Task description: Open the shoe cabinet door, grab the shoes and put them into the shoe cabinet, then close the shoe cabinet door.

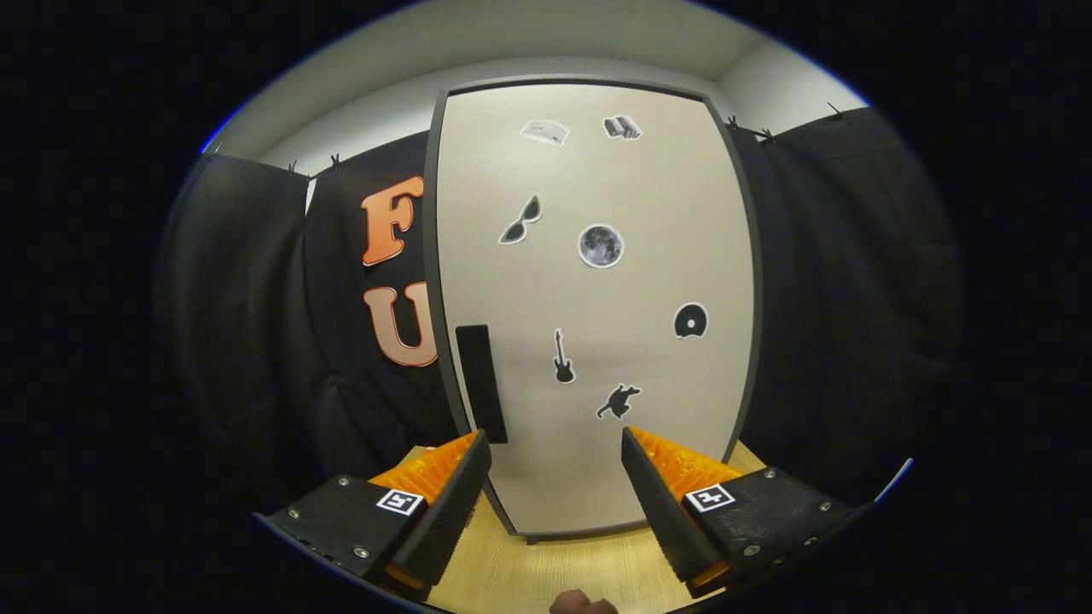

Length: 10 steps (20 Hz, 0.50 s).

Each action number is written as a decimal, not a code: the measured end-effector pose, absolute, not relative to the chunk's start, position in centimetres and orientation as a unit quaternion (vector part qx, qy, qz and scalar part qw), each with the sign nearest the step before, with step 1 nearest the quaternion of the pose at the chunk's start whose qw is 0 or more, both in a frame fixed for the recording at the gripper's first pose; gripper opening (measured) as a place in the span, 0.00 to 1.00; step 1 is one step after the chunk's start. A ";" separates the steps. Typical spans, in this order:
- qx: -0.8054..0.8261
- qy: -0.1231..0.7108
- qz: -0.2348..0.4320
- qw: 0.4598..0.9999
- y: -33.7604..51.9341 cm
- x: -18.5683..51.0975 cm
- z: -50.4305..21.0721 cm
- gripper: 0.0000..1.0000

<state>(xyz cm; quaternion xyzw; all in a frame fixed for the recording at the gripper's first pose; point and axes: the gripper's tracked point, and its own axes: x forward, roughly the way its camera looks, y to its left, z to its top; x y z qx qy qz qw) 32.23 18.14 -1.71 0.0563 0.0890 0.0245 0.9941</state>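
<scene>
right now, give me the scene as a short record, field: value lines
cabinet door: shut, facing the gripper, pale panel in a dark frame
handle: dark vertical bar near the door's left edge, just beyond the left finger
stickers: several on the door, among them a moon and a guitar
gripper: open, fingers spread and holding nothing, short of the door
floor: light wood under the cabinet
task stage: door not yet opened

Shoe cabinet [597,298]: upright on the floor [563,571], beyond the gripper [554,443], in front of the booth's wall.
Door [631,477]: closed.
Handle [480,382]: on the door's left edge, just ahead of the left finger.
Fingers: spread apart, 1 on each side of the door's lower part, nothing between them.
</scene>
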 end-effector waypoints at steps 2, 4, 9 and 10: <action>0.047 0.088 0.026 0.995 16.4 28.8 -1.2 0.96; 0.033 0.081 0.028 0.996 14.7 25.3 -0.3 0.96; 0.014 0.062 0.025 0.998 11.2 17.2 1.3 0.96; 0.015 0.059 0.025 0.998 10.6 16.0 1.7 0.96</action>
